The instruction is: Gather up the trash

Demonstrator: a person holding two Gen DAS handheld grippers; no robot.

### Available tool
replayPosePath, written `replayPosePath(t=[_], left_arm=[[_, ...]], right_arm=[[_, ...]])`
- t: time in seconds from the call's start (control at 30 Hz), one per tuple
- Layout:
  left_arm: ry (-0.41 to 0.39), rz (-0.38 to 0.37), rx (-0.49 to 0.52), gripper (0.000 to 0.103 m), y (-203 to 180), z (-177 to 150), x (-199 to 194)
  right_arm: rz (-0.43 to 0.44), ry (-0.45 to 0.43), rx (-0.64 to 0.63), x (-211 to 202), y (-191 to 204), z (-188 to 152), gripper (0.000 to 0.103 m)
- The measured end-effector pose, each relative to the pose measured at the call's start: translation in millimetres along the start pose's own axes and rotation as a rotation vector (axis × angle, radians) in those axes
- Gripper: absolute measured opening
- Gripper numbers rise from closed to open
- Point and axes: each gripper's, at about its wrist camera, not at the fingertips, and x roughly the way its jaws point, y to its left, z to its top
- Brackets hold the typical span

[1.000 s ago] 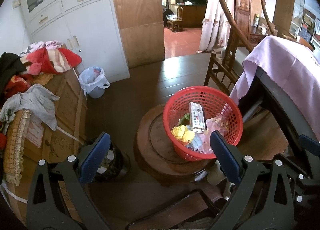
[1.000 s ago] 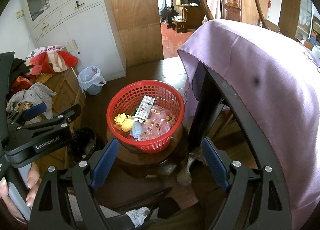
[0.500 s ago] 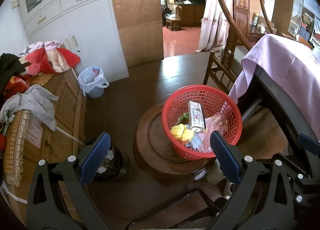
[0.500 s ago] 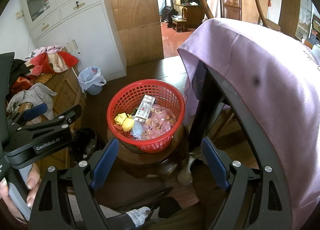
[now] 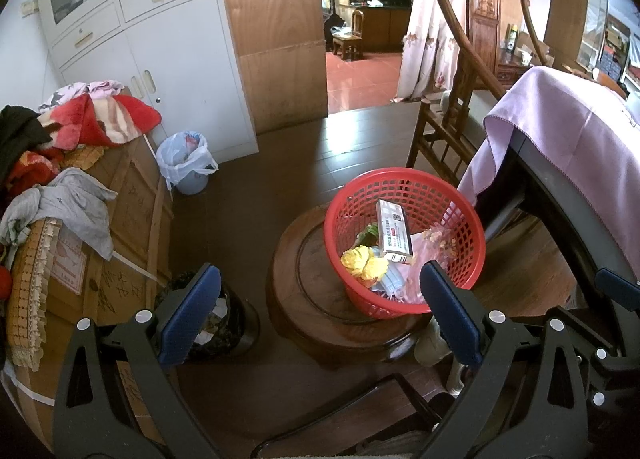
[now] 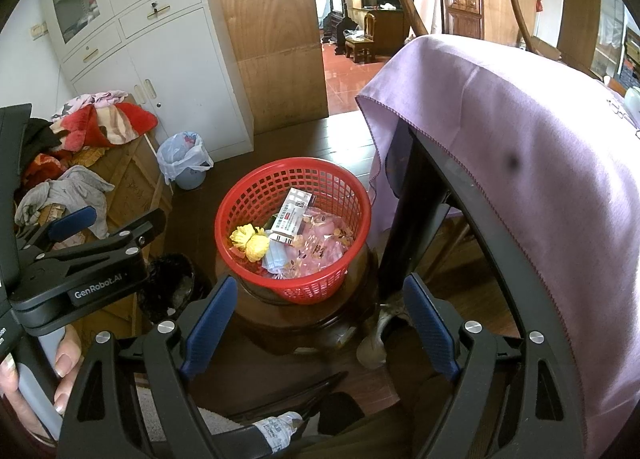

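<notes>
A red mesh basket [image 5: 384, 305] [image 6: 308, 291] stands on a round dark wooden stool [image 5: 304, 299]. Inside lie a white printed box [image 5: 394, 231] [image 6: 290, 217], a crumpled yellow wad [image 5: 364, 263] [image 6: 252, 241], a light blue mask [image 6: 276, 259] and pink plastic wrap [image 6: 324, 243]. My left gripper [image 5: 320, 315] hangs open above and short of the stool, nothing between its blue pads. My right gripper [image 6: 318, 323] is also open and empty, short of the basket. A hand [image 6: 60, 363] holds the left gripper's handle in the right wrist view.
A black bin [image 5: 220, 323] with scraps sits left of the stool. A blue bin with a white bag [image 5: 188, 167] stands by the white cabinet [image 5: 168, 59]. Clothes cover a cardboard box [image 5: 132, 219] on the left. A table under purple cloth [image 6: 520, 139] and a wooden chair [image 5: 452, 119] close off the right.
</notes>
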Motion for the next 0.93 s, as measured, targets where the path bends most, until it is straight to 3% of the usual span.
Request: replayPosePath(t=[0.93], left_arm=[[0.001,0.01,-0.002,0.096,1.6,-5.9,0.4]], right_arm=[[0.001,0.001,0.0,0.2,-1.6,1.0,0.084]])
